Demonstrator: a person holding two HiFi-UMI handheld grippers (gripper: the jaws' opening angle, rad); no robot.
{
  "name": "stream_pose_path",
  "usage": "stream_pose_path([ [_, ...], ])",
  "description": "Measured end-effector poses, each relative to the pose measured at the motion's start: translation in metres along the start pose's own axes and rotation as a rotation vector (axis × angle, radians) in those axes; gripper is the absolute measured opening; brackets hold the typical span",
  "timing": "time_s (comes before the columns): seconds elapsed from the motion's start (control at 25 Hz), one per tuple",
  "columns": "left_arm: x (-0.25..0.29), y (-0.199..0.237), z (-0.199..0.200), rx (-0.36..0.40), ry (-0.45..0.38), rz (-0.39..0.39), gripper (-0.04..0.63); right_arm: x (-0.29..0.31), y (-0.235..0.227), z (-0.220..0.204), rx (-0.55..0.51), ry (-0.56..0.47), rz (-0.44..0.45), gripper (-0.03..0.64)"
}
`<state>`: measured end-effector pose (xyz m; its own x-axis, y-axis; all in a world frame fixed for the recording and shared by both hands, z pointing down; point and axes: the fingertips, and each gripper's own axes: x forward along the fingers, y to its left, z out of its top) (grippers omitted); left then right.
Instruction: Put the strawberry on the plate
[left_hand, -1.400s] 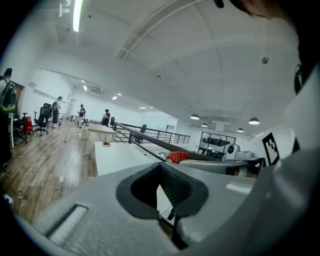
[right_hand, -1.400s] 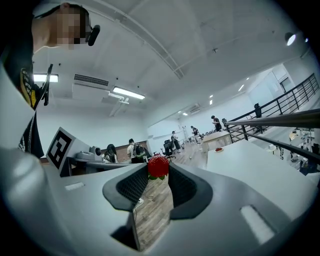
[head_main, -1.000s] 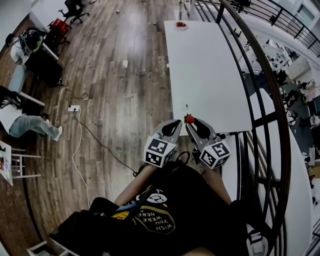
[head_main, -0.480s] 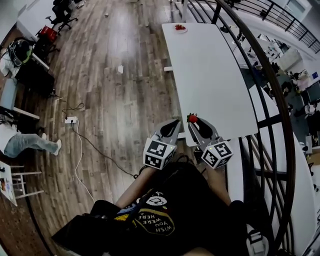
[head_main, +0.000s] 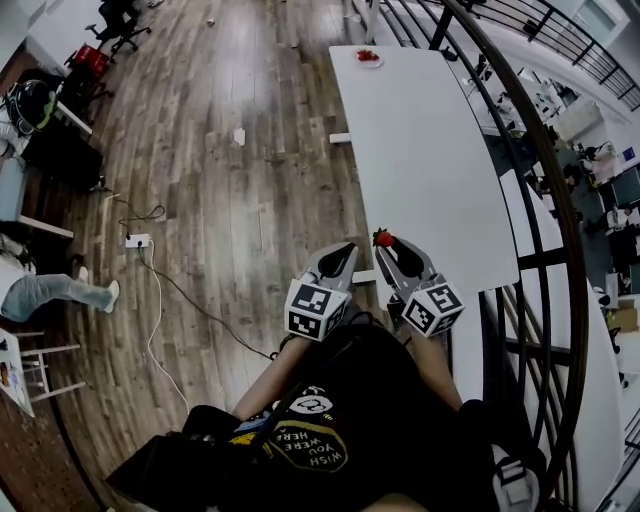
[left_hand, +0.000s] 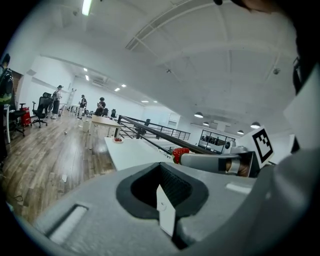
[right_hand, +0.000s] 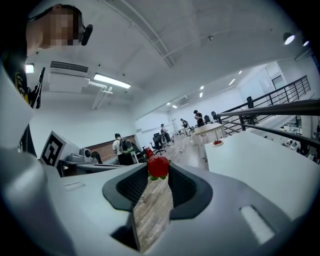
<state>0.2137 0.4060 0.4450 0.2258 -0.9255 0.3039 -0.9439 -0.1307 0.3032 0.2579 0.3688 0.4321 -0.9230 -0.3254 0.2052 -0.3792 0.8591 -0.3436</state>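
White worktop (head_main: 430, 170) stretches straight ahead to the plate (head_main: 367, 63) at its far end, well apart from the strawberry (head_main: 381, 238) clamped in my right gripper (head_main: 386, 244); my left gripper (head_main: 347, 249) is closed, empty.

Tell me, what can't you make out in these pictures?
- The plate, head view: too small, so the red things on it cannot be identified.
- The strawberry, right gripper view: its lower part is hidden between the jaws of the right gripper.
- The distant people, left gripper view: too small to tell what they are doing.
- The person's hands, head view: hidden under the grippers.
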Motion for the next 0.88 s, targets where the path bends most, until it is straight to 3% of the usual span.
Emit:
stream_pose_path([
  [0.4, 0.066, 0.058, 0.053, 0.101, -0.001, 0.047, 0.002, 0.067, -0.056, 0.044, 0.038, -0.067, 0.052, 0.132],
  [0.88, 0.118, 0.078, 0.078, 0.124, 0.028, -0.056, 0.002, 0.106, -0.088, 0.066, 0.047, -0.083, -0.008, 0.132],
])
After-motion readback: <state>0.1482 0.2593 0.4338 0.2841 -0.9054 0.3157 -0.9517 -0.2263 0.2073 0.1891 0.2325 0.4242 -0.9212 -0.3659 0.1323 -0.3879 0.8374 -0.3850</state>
